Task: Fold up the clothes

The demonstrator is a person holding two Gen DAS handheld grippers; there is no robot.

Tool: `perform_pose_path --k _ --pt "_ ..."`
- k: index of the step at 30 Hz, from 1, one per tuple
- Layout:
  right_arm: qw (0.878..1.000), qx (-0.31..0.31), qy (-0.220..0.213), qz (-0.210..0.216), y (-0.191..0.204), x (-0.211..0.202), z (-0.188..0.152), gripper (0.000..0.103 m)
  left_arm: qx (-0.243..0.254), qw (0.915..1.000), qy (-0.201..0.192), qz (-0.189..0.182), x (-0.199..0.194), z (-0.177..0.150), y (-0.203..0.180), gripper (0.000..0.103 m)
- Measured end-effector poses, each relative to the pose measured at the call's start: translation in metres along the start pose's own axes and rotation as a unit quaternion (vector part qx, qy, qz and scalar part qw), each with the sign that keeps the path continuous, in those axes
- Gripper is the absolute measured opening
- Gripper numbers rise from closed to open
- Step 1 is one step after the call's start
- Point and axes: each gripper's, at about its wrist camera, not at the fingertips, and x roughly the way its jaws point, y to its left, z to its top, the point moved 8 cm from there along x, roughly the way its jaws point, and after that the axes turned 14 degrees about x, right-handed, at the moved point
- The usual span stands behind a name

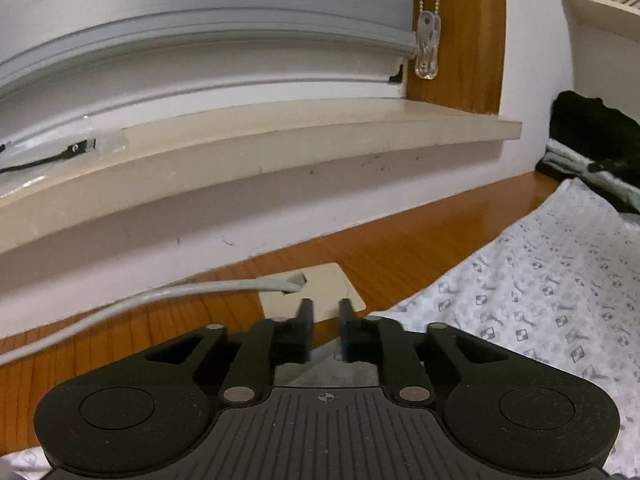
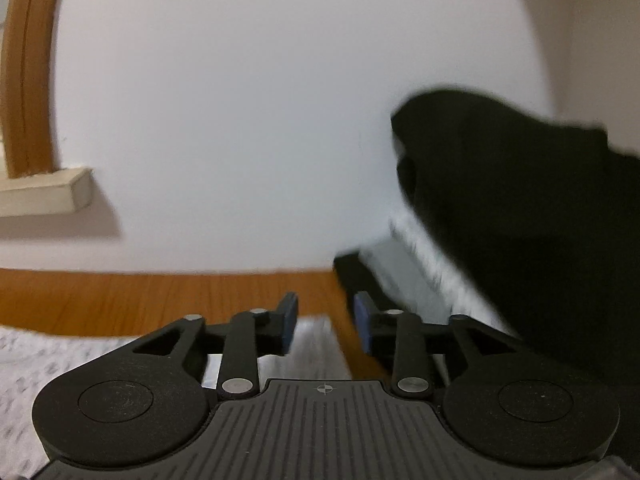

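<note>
Seemingly between folds, both the left gripper (image 1: 326, 318) and right gripper (image 2: 326, 322) hover with narrow gaps, holding nothing, above the patterned garment (image 1: 540, 292) on the wooden table (image 1: 400, 248), so regrasping its edge likely comes next.

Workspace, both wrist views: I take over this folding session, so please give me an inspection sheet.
Surface: wooden tabletop, glossy, against a white wall.
Job's things: patterned white garment spread flat on the table.
Clutter: dark clothing pile with a grey piece beneath, at the wall; beige card.
Grippers: left gripper open, nothing between its fingers; right gripper open, over the garment's edge, holding nothing.
Cables: grey cable across the table; black lead on the sill.
Surroundings: window sill, blind, bead chain, bookshelf.
</note>
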Motion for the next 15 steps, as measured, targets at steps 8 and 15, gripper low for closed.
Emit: perform_pose_path --k 8,15 --pt "0.998 0.036 0.056 0.016 -0.031 -0.049 -0.056 0.054 0.021 0.9995 0.0 -0.022 -0.004 -0.003 -0.012 0.039" --pt "0.997 0.036 0.071 0.014 -0.038 -0.066 -0.083 0.053 0.012 0.9994 -0.019 -0.027 -0.017 -0.001 -0.014 0.045"
